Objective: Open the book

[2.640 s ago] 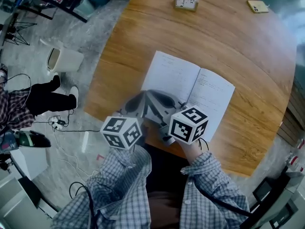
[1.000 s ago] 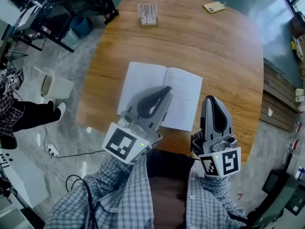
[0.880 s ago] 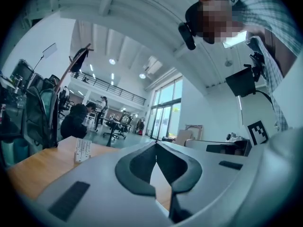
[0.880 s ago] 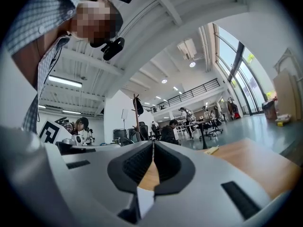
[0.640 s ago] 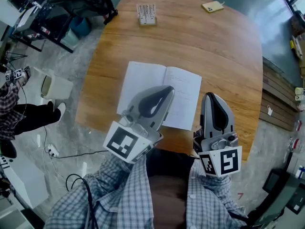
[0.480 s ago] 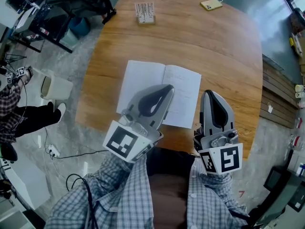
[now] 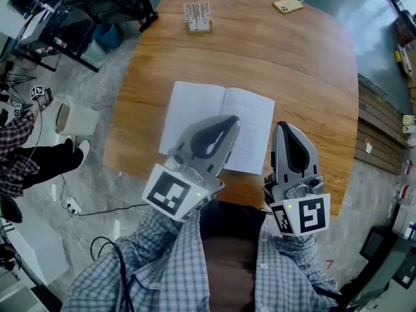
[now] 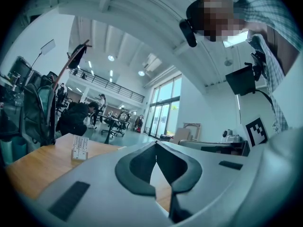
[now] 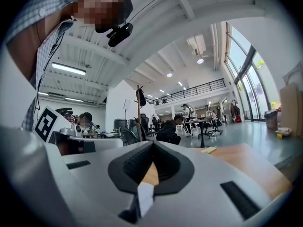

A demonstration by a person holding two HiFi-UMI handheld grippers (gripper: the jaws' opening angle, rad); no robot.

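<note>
The book (image 7: 195, 106) lies open on the round wooden table (image 7: 273, 57), white pages up, spine running away from me. My left gripper (image 7: 233, 118) hovers over the book's near middle, its jaws shut with nothing between them. My right gripper (image 7: 281, 125) is held just right of the book's right edge, also shut and empty. In the left gripper view the left gripper (image 8: 156, 144) has its tips touching, with a sliver of white page and wood below. In the right gripper view the right gripper (image 9: 153, 143) has its tips touching too.
A small card stand (image 7: 197, 16) and a yellow phone (image 7: 288, 6) sit at the table's far side. On the floor to the left are a white bin (image 7: 73, 117), cables and a person (image 7: 26, 155). The table's near edge runs just below the book.
Since 2.6 s ago both grippers have lifted off the book's near edge and now point forward, spread apart. Over the last second they hardly move; the book stays open.
</note>
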